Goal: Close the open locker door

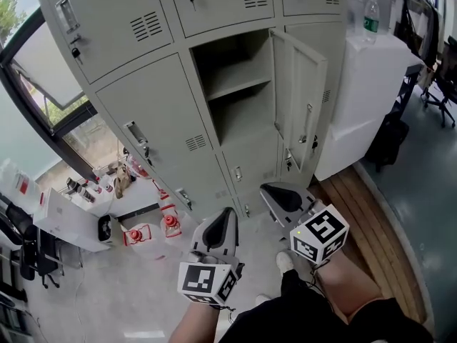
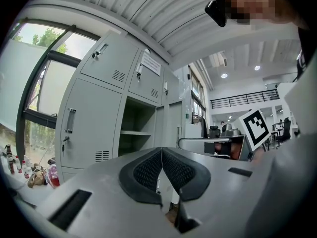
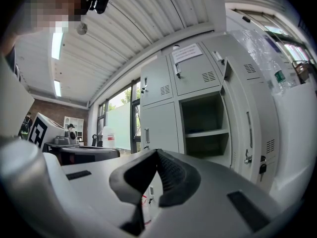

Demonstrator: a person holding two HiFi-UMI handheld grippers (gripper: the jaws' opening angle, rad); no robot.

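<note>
A grey bank of lockers [image 1: 153, 113] stands ahead. One compartment [image 1: 235, 91] in its middle row is open, with a shelf inside and nothing on it. Its door [image 1: 303, 106] swings out to the right, handle and key facing me. The same door [image 3: 247, 133] shows at the right of the right gripper view, the open compartment [image 2: 134, 130] mid-left in the left gripper view. My left gripper [image 1: 227, 216] and right gripper [image 1: 265, 189] are both held low in front of the lockers, apart from them, pointing level. Both are shut with nothing between the pads.
A white cabinet [image 1: 368, 98] with a water bottle [image 1: 370, 14] on it stands right of the lockers. Red lanterns [image 1: 170, 224] and small items lie on the floor and a low white shelf [image 1: 71, 224] at left, below a window. Office chairs sit at both edges.
</note>
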